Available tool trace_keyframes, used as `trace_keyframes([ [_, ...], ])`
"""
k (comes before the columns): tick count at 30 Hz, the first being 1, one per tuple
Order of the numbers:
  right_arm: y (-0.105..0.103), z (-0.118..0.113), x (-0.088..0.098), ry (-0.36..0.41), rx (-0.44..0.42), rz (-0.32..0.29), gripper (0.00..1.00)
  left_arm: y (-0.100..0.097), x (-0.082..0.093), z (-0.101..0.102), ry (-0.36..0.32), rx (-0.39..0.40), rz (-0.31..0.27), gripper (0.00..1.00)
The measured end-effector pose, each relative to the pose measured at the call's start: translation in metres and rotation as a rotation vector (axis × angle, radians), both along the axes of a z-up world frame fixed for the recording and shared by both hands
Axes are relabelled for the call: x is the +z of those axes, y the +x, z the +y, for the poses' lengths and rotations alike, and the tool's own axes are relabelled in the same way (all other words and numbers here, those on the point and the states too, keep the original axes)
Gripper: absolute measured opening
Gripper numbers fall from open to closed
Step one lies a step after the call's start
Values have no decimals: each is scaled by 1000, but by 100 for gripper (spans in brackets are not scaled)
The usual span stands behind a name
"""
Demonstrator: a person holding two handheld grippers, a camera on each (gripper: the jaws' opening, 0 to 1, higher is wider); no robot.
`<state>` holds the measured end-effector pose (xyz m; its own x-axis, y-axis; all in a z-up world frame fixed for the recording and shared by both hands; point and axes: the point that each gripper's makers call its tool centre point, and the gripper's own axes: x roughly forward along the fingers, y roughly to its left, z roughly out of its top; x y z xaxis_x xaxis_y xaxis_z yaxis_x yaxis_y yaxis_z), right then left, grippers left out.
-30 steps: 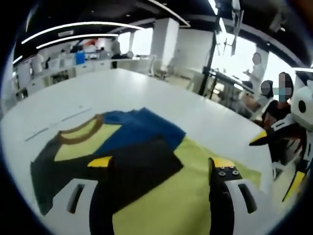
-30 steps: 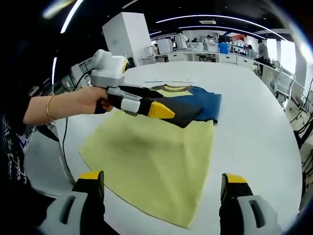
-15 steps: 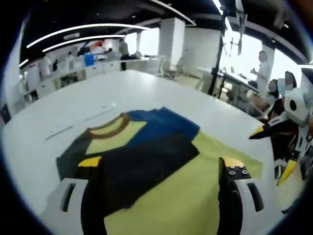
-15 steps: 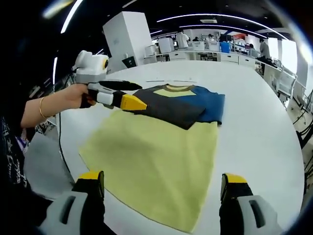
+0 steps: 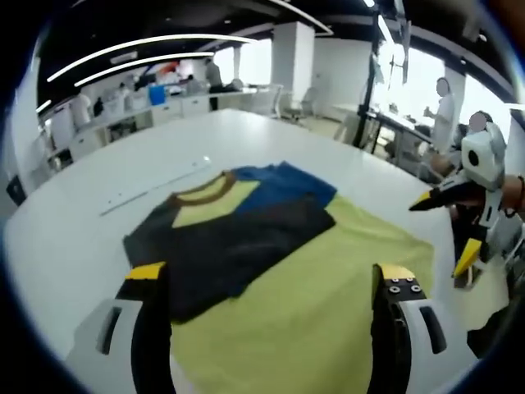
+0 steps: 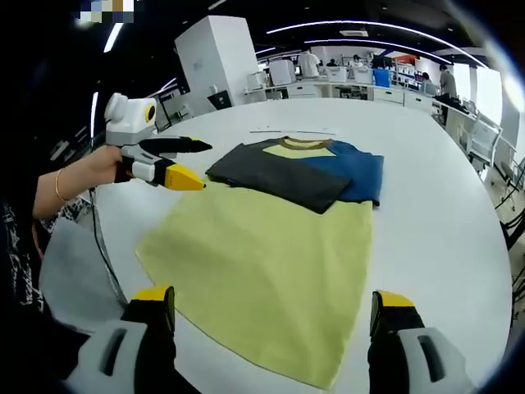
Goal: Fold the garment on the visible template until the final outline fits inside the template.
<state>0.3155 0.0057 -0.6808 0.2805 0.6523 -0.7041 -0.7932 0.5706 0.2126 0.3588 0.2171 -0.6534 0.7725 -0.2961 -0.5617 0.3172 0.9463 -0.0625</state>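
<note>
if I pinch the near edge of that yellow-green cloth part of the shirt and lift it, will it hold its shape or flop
Probably flop: the yellow-green cloth body of the shirt lies flat on the white table, with its dark sleeve part already folded over. It looks thin and light, so it may drag along the smooth tabletop when pushed.

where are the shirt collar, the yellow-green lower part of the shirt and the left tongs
shirt collar (image 6: 303, 143), right gripper view, brown neck band
yellow-green lower part (image 6: 271, 271), right gripper view, middle of the flat cloth
left tongs (image 6: 190, 161), right gripper view, midway between the tips

white table, white pillar, background people
</note>
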Motion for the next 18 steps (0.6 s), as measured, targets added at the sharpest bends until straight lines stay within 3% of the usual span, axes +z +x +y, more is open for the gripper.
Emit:
trace_keyframes([
  [18,-19,-7,-12,-22,-4,32,99,-67,-13,31,18,40,49,96],
])
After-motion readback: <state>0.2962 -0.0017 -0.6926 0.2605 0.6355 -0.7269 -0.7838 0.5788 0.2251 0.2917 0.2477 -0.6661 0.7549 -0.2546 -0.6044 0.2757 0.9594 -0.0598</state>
